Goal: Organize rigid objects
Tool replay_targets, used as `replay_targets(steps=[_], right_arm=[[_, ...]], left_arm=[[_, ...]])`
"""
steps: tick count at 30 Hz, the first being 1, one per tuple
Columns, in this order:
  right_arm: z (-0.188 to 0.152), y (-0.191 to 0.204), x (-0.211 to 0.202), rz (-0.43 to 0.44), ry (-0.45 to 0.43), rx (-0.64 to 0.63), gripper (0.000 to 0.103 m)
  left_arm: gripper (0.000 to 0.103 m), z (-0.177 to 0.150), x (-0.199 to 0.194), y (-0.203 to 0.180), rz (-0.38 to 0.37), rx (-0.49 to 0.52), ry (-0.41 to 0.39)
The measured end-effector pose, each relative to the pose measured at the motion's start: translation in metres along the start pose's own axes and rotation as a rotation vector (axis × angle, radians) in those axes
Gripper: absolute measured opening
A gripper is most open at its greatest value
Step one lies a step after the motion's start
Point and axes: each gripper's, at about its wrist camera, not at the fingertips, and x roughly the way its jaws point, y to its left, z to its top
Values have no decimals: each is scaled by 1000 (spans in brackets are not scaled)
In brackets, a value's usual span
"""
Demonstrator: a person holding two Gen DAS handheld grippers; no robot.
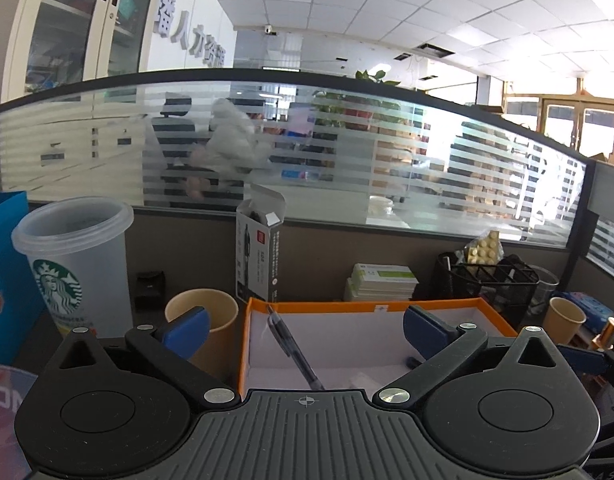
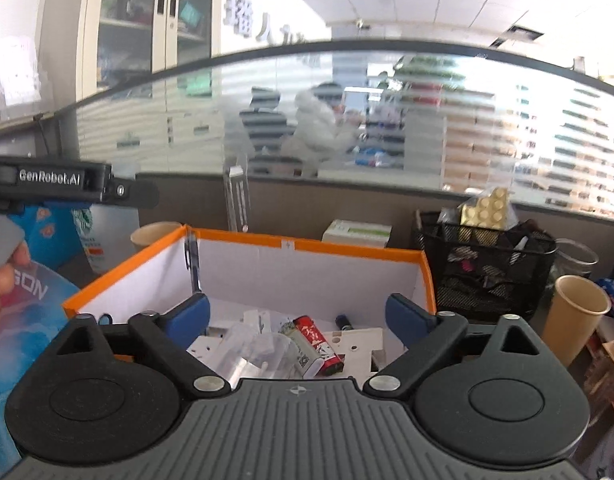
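Both of my grippers stand spread wide with nothing between their blue pads. My left gripper [image 1: 305, 330] looks into the orange-rimmed box [image 1: 387, 305], where a black pen [image 1: 293, 350] leans upright against the white inner wall near the far left corner, its tip hidden below my gripper body. My right gripper [image 2: 297, 316] hovers at the near side of that same box [image 2: 307, 246], over a loose pile on its floor: a red lighter [image 2: 321, 344] lying beside a small printed tin [image 2: 301, 346], some clear plastic pieces [image 2: 251, 350] and a flat white perforated plate [image 2: 357, 342], all touching or overlapping one another. A paper cup [image 1: 201, 310] sits just left of the box, with a tall Starbucks cup [image 1: 73, 264] beyond it. A black mesh basket [image 2: 483, 264] stands to the right of the box, and another paper cup [image 2: 579, 304] nearer still on that side.
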Motion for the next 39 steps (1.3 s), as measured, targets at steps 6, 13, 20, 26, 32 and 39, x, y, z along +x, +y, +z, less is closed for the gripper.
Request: replay_targets(steps=[6,13,20,26,32,39], right_arm=[[-2,5,-22,-11,-26,7,103],[-4,10,-37,-18,-44,4,103],[-3,13,-45,-22,-62,2,103],[-3,14,-47,-22,-65,-2,103],[-4,13,-48,-25,-64,1,103],[-4,12,-47,-24,-61,4,103]], left_arm=[[103,-5,-17,1,5,-14,-5],[103,-4,-34,-3,2,-2,-26],[103,-3,-43,-8,-6,6,-36],[103,-4,-43,-11,-13,9,-30],[103,-4,-43,-14,-20,14,-24],[103,-6,-43,-16,-26,19,-19]])
